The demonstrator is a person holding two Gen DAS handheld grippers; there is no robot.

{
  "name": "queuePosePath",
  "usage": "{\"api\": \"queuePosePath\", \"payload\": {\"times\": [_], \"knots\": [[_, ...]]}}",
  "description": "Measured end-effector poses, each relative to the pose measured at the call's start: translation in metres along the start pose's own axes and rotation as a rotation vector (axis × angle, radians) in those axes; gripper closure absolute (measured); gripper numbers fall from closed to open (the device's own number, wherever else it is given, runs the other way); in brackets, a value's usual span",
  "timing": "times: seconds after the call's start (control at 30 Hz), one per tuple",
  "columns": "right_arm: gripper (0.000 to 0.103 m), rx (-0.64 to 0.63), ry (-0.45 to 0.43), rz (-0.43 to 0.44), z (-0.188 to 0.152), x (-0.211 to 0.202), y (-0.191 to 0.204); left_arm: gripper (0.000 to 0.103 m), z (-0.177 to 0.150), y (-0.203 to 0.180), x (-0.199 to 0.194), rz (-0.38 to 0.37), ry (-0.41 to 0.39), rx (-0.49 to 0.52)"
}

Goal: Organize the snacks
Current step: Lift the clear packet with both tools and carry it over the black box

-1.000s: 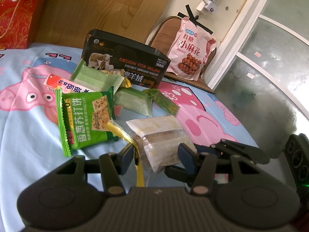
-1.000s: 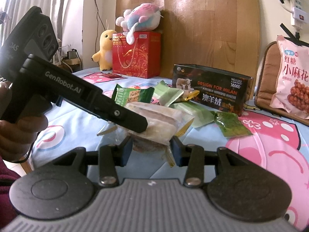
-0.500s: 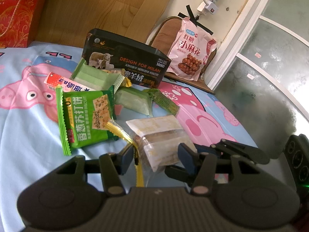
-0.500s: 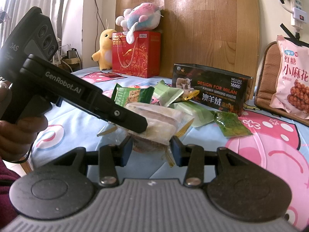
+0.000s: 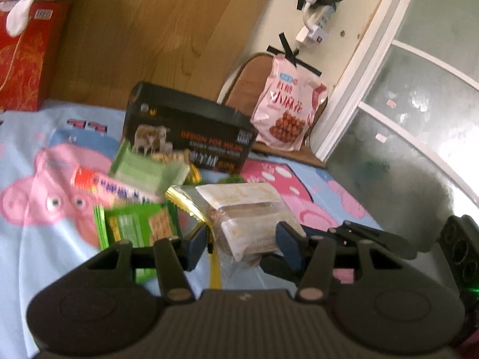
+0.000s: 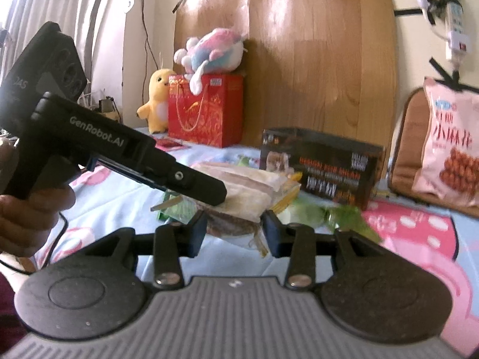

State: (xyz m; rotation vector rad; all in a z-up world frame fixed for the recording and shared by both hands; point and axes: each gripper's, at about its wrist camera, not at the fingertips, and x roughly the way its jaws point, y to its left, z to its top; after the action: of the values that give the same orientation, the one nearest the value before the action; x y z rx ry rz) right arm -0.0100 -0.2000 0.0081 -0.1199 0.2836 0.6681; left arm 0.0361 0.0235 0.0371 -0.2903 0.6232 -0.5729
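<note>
Left gripper [image 5: 242, 240] and right gripper [image 6: 235, 231], which just tightened, both pinching clear snack pack [image 5: 248, 214]

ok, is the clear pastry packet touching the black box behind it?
Apart. In the left wrist view the clear pastry packet sits between the jaws, and blue sheet and other snacks show between it and the black box.

A bedroom: cartoon bedsheet [image 5: 60, 239], plush toys [image 6: 212, 51].
</note>
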Motion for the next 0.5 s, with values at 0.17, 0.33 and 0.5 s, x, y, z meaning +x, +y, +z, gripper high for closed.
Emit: {"api": "queuePosePath", "payload": {"times": [0.17, 0.33, 0.5], "knots": [[0.06, -0.027, -0.058, -0.053, 0.021, 0.014, -0.012, 0.051, 0.037, -0.003, 0.009, -0.001, -0.049, 0.076], [0.06, -0.048, -0.113, -0.125, 0.047, 0.042, -0.036, 0.051, 0.083, 0.004, 0.034, -0.01, -0.095, 0.113], [0.06, -0.022, -0.109, -0.182, 0.067, 0.084, -0.068, 0.051, 0.126, 0.024, 0.077, 0.004, -0.086, 0.09]]}}
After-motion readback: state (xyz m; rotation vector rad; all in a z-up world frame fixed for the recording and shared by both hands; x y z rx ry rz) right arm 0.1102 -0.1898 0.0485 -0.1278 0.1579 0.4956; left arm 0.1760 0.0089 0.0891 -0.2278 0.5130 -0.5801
